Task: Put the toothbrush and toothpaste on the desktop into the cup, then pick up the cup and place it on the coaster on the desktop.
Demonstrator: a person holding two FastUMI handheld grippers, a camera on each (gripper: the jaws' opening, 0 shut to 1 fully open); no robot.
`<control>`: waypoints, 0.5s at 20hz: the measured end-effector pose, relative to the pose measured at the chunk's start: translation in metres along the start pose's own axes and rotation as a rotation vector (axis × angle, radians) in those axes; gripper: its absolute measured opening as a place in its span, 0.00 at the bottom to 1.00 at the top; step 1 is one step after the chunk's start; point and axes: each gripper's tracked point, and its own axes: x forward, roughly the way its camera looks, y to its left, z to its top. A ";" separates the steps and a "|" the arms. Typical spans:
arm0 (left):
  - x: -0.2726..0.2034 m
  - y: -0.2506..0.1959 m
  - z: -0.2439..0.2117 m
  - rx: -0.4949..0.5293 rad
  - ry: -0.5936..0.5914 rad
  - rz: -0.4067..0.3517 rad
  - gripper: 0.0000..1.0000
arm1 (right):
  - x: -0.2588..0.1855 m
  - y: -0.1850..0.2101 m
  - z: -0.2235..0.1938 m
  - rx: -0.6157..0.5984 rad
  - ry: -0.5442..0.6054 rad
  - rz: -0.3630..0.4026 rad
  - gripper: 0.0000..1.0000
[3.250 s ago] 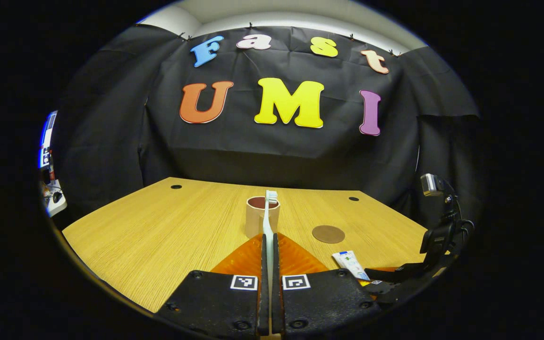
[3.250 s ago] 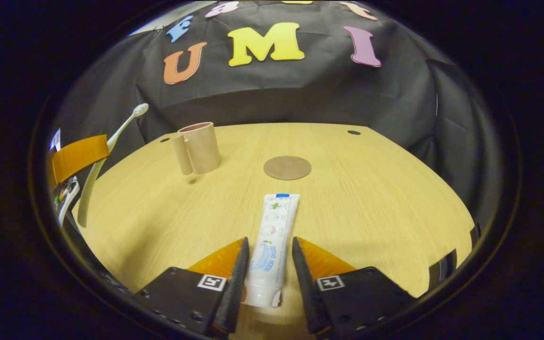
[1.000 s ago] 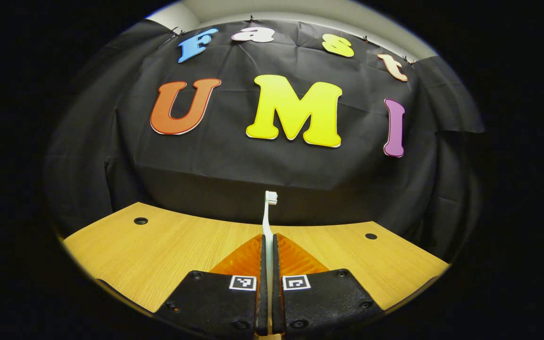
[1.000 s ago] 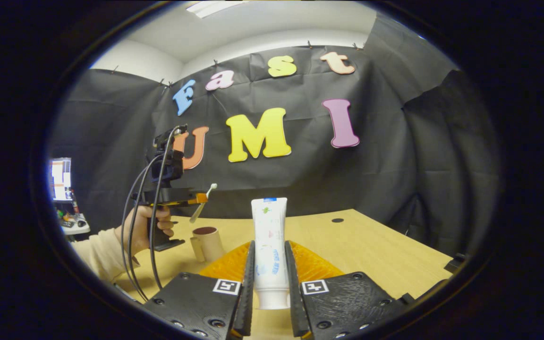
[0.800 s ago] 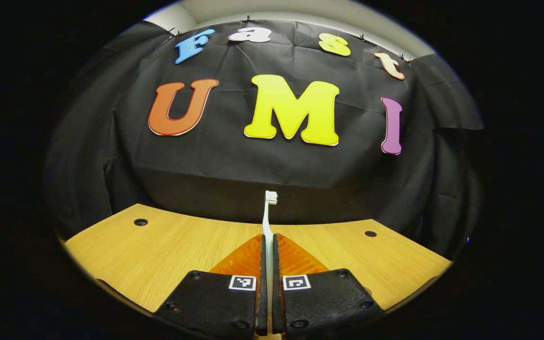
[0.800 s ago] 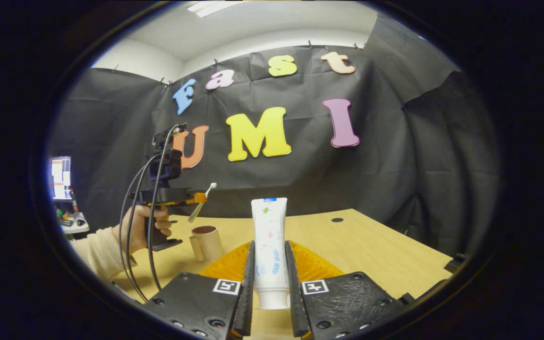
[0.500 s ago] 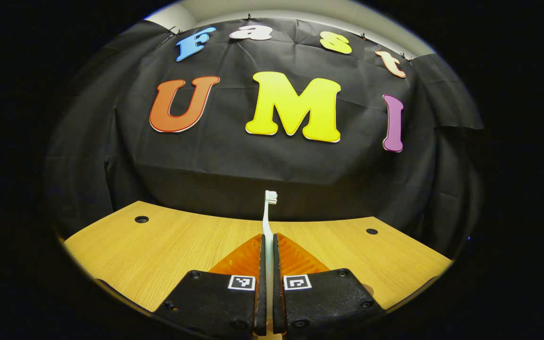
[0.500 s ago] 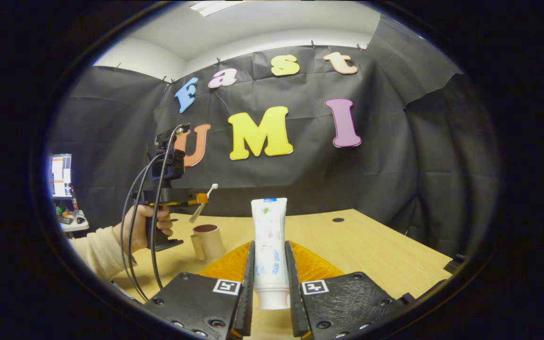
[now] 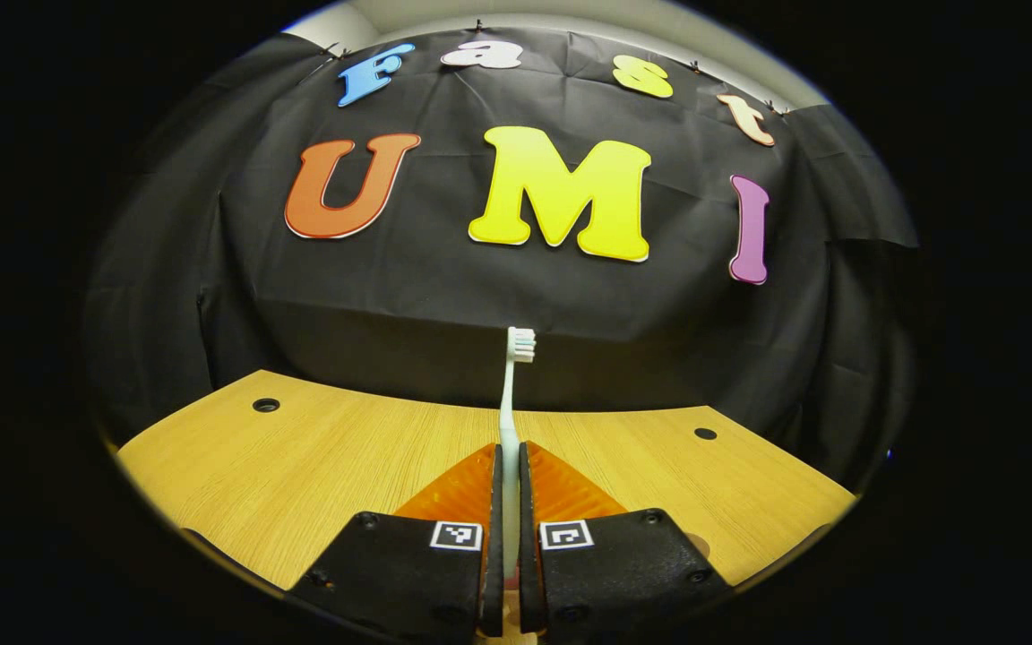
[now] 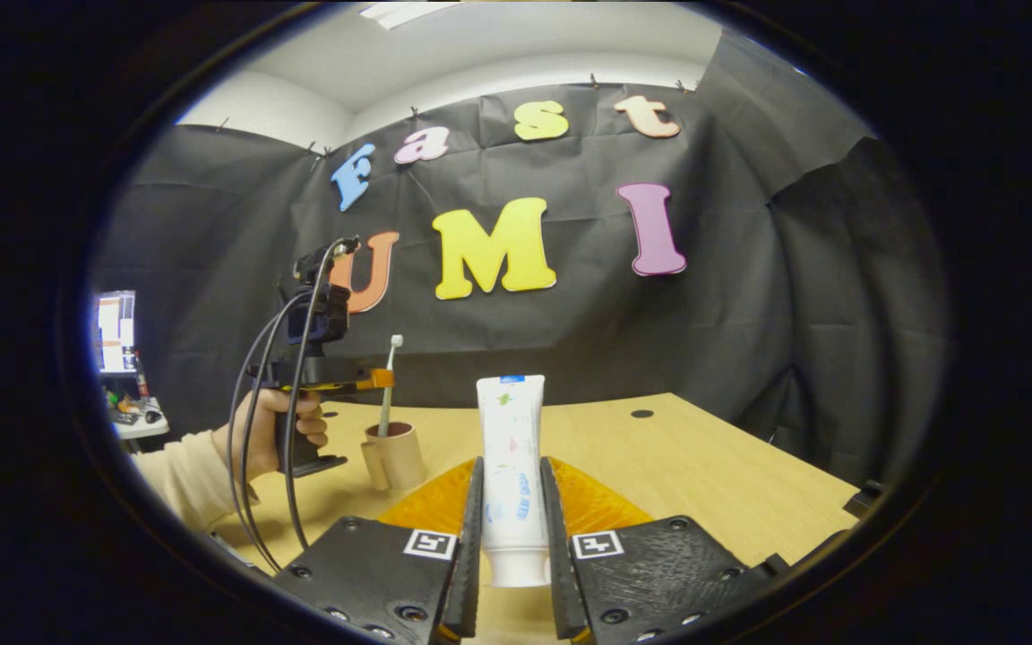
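1. The toothbrush (image 9: 511, 408) is looking light, thin and stiff. It is standing bristles-up between the fingers of the left gripper (image 9: 507, 537), which are pressing its handle from both sides with next to no gap. Such a slim, smooth handle would probably slip or swivel under a loose grip, so a hold around mid-handle seems soundest.

2. In the right gripper view, the same toothbrush (image 10: 388, 381) is standing nearly upright with its lower end dipping into the mouth of the cup (image 10: 395, 452). That left gripper (image 10: 364, 381) is hanging just above the cup, held by a hand (image 10: 270, 434). How deep the handle is reaching inside cannot be told.

3. The toothpaste (image 10: 511, 475) is a soft plastic tube, light and somewhat squashy, probably a little slick. The right gripper (image 10: 511, 537) is clamping its lower body, both fingers pressing its sides, with the tube pointing up and away above the desktop (image 10: 704, 466). Holding near the stiffer cap end is likely limiting how much the tube gives.

4. The cup is standing upright on the desktop, on the left and farther off than the toothpaste. It looks light and rigid, with a handle on its left side; a taller load inside may make it tippy when lifted.
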 end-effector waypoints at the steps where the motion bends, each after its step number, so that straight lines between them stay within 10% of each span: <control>1: -0.001 0.001 0.000 0.004 -0.003 0.000 0.10 | 0.000 0.000 -0.001 -0.001 0.001 0.000 0.32; 6: -0.008 -0.005 0.005 0.009 -0.014 -0.023 0.13 | 0.001 0.000 -0.002 -0.001 0.005 -0.002 0.32; 10: -0.016 -0.002 0.012 0.043 -0.028 0.012 0.89 | 0.001 0.000 -0.002 -0.007 0.006 -0.006 0.32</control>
